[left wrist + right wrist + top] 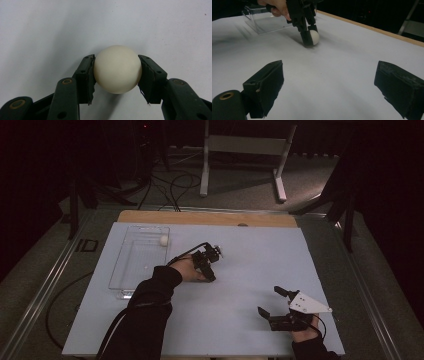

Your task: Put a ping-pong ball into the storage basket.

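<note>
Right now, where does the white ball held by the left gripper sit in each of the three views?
High view: the white ball is hidden under the left gripper, centre-left on the table.
Left gripper view: white ball at centre, clamped between both pads.
Right gripper view: ball upper centre, at the far gripper's tips.
Shared landmark: the clear tray beside the left hand.

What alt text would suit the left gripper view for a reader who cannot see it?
A cream-white ball is clamped between the left gripper's two black fingers, one pad on each side. Behind it lies a plain pale table surface.
</note>
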